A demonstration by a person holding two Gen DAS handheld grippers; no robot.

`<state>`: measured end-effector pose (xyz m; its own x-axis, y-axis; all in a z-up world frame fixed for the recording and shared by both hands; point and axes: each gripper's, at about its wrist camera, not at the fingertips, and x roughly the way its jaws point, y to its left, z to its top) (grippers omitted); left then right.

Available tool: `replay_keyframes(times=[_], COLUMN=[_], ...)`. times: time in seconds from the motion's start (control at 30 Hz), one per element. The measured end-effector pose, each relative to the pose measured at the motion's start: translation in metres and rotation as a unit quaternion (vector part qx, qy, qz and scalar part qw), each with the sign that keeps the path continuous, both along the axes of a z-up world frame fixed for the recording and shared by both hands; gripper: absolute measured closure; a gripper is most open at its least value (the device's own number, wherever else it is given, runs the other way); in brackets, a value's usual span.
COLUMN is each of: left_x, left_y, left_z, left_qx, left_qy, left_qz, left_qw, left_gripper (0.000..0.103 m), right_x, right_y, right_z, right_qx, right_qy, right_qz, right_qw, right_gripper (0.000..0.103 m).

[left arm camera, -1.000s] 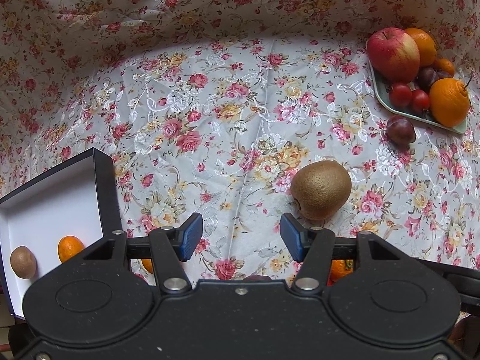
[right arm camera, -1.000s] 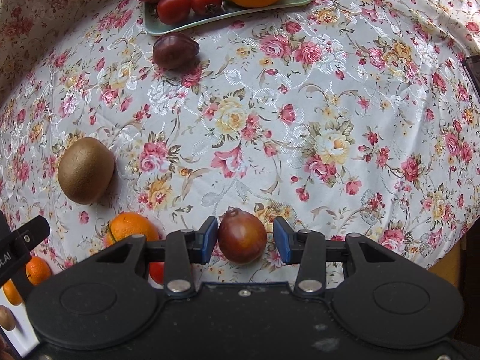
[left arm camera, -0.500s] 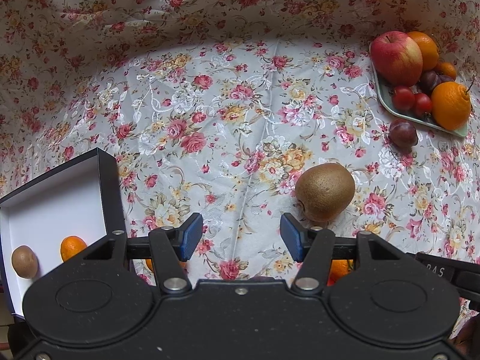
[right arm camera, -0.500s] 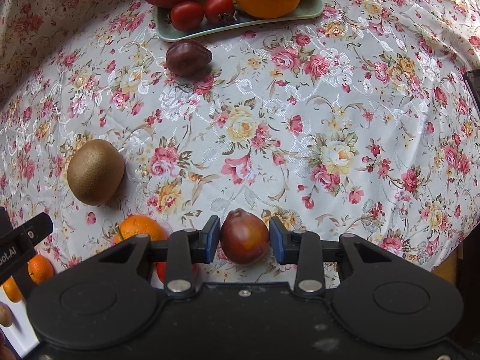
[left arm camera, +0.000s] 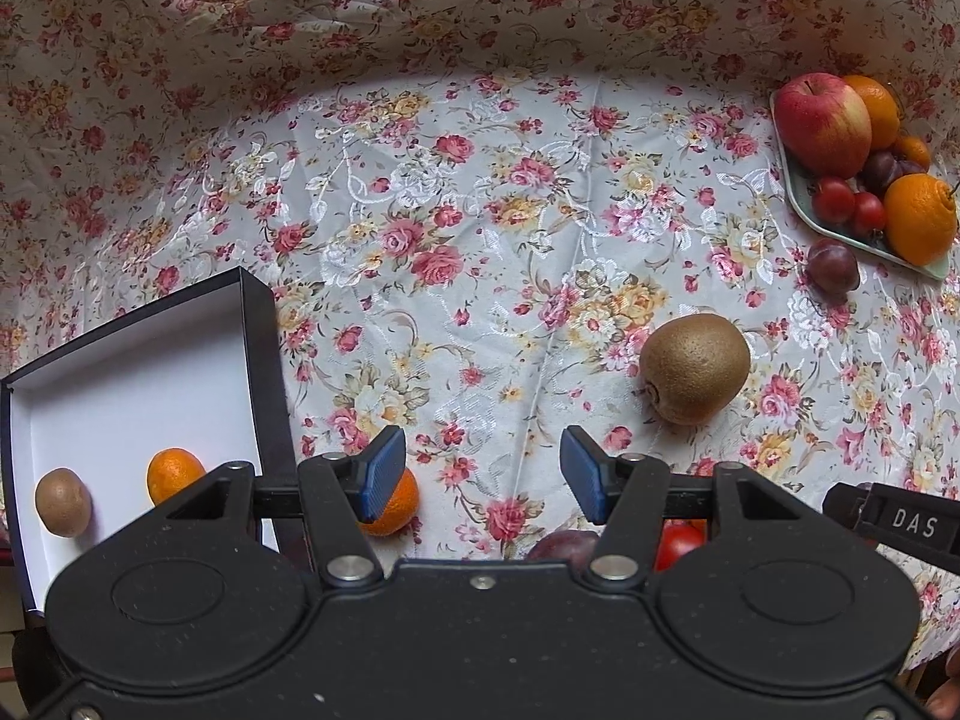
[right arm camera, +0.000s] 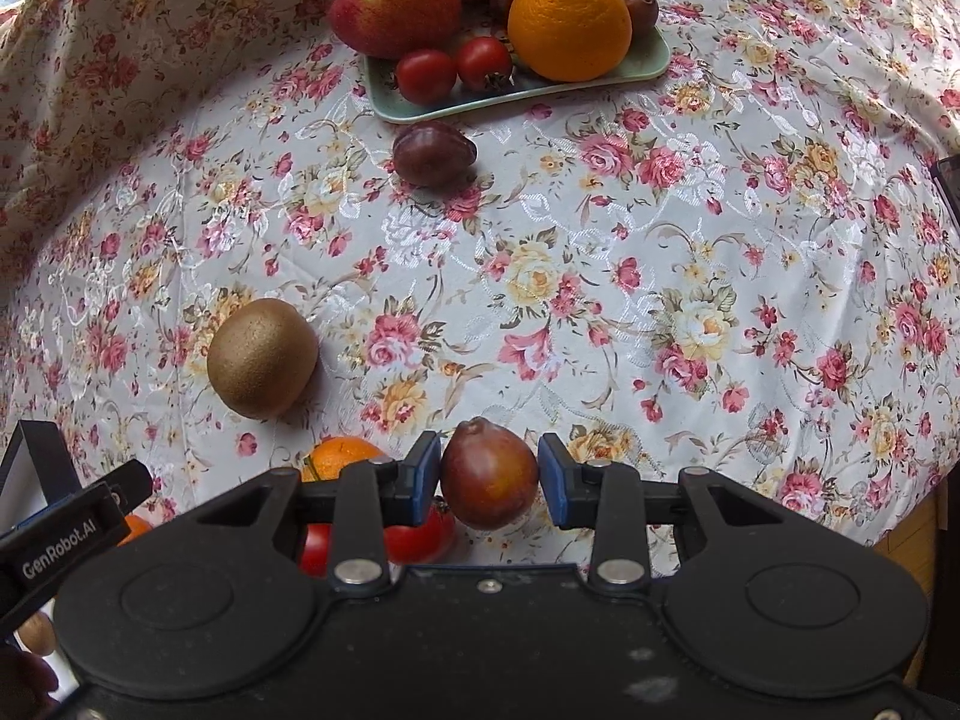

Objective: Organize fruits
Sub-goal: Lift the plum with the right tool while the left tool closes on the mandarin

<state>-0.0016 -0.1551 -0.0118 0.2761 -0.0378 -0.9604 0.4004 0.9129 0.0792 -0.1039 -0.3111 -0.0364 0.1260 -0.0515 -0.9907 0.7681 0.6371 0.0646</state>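
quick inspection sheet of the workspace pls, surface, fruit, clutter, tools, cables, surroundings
surface: floral tablecloth, creased, rising behind.
job's things: green tray with apple, big orange, tomatoes; loose plum and kiwi on cloth; box holds small kiwi and mandarin.
clutter: nothing seen.
grippers: left tool open, empty; right tool closed on dark plum.
cables: nothing seen.
surroundings: cloth edge at right; beyond unclear.
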Motion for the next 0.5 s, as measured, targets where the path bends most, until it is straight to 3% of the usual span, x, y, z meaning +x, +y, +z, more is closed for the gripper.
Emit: replay_keyframes(times=[0.5], left_x=[-0.016], left_y=[0.027], left_z=[-0.001], left_qx=[-0.001], left_qy=[0.001], left_qz=[0.006], left_qw=[1.0], left_gripper=[0.041], right_x=[-0.015], right_y=[0.025], right_z=[0.007], right_qx=[-0.014], right_qy=[-0.011], right_qz=[0.016], right_qw=[1.0], right_gripper=[0.066])
